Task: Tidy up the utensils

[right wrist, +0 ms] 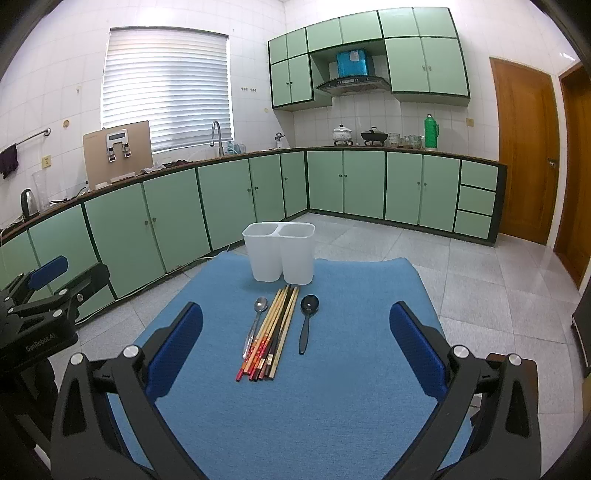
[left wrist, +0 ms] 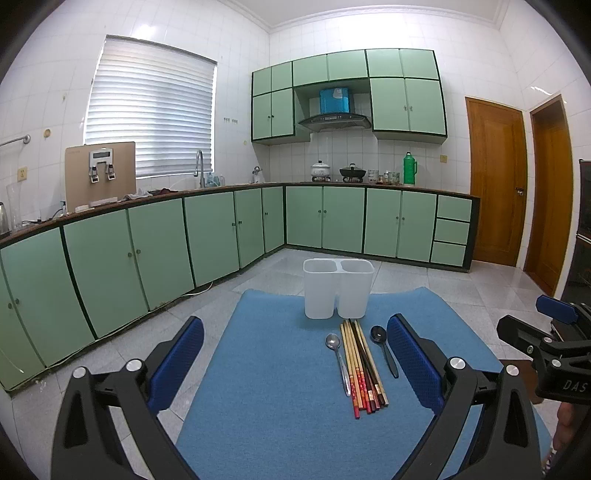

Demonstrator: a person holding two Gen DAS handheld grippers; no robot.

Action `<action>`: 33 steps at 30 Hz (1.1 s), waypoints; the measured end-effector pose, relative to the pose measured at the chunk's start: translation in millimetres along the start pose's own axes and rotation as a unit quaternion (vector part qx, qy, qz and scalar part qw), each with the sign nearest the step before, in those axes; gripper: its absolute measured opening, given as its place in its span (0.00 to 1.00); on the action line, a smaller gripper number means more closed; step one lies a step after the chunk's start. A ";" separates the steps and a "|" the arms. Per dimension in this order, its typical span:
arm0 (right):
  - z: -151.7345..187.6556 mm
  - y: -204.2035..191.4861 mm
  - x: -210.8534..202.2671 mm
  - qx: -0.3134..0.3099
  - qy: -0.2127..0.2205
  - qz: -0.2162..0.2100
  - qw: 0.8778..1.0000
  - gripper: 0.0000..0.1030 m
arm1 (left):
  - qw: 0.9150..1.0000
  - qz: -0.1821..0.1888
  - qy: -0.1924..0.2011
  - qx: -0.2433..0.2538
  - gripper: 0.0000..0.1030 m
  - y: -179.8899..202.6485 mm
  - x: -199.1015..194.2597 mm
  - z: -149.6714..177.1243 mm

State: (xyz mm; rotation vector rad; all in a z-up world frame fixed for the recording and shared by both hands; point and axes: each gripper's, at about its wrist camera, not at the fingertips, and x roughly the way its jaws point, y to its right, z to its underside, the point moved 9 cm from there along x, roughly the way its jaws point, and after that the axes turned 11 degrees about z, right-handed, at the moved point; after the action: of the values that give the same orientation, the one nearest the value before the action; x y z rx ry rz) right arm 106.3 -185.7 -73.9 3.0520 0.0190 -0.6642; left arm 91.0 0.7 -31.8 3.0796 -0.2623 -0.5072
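Lying beside chopsticks (right wrist: 269, 334): two spoons (right wrist: 255, 325), one two-compartment holder (right wrist: 279, 254).

We see a kitchen with white tiled walls (left wrist: 177, 33) and pale green cabinets (right wrist: 229, 199) along two sides — a window with white blinds (left wrist: 151, 110), two brown wooden doors (right wrist: 524, 151) and a light grey tiled floor (right wrist: 480, 280).
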 end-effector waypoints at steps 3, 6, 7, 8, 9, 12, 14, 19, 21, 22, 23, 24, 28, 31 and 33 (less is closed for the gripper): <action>-0.5 -1.7 4.5 0.000 -0.003 0.000 1.000 0.95 | 1.000 0.000 -0.001 0.000 0.94 -0.6 1.2 0.3; 0.4 -1.8 7.0 0.001 -0.005 0.000 1.000 0.95 | 1.000 0.000 -0.002 -0.001 0.94 -0.8 2.0 0.7; 0.0 -1.7 7.3 0.001 -0.006 0.000 1.000 0.95 | 1.000 0.000 -0.003 -0.001 0.94 -0.9 2.4 0.9; 0.3 -1.5 8.2 0.001 -0.006 0.000 1.000 0.95 | 1.000 0.000 -0.004 -0.002 0.94 -1.2 3.5 1.2; 0.0 -0.9 8.6 0.001 -0.007 0.000 1.000 0.95 | 1.000 0.000 -0.005 -0.002 0.94 -0.8 3.9 1.5; 0.4 -0.1 13.3 0.000 -0.009 0.002 1.000 0.95 | 1.000 -0.002 -0.009 -0.002 0.94 -2.6 9.9 2.0; 1.1 0.6 18.8 -0.002 -0.013 0.005 1.000 0.95 | 1.000 -0.004 -0.013 -0.004 0.94 -5.7 16.2 2.3; -0.5 5.1 41.6 -0.010 -0.028 0.019 0.999 0.95 | 0.999 -0.021 -0.041 -0.013 0.94 -24.7 45.7 8.6; 1.8 6.4 62.3 -0.015 -0.044 0.025 0.999 0.95 | 0.998 -0.023 -0.064 -0.017 0.94 -32.6 64.5 15.8; 3.3 7.2 73.1 -0.016 -0.051 0.027 0.998 0.95 | 0.997 -0.023 -0.073 -0.020 0.94 -36.0 72.7 19.2; 4.7 7.7 83.0 -0.016 -0.058 0.027 0.998 0.95 | 0.996 -0.026 -0.082 -0.023 0.94 -40.0 83.2 23.0; 6.2 8.4 91.4 -0.016 -0.066 0.026 0.997 0.95 | 0.995 -0.028 -0.091 -0.025 0.94 -43.8 92.5 26.3; 14.7 7.8 137.1 0.001 -0.113 0.012 0.993 0.95 | 0.991 -0.039 -0.124 -0.030 0.94 -57.8 129.8 42.2; 20.0 5.0 176.9 0.008 -0.142 0.013 0.990 0.95 | 0.988 -0.043 -0.144 -0.040 0.94 -67.0 158.4 53.1; 23.5 1.7 197.4 0.014 -0.157 0.012 0.987 0.95 | 0.986 -0.045 -0.155 -0.043 0.94 -72.7 174.4 60.9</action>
State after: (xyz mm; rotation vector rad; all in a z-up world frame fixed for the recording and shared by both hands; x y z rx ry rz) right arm 276.1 -186.2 -177.3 2.9283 -0.0325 -1.1412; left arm 246.2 44.4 -147.6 2.9285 -0.0995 -0.9772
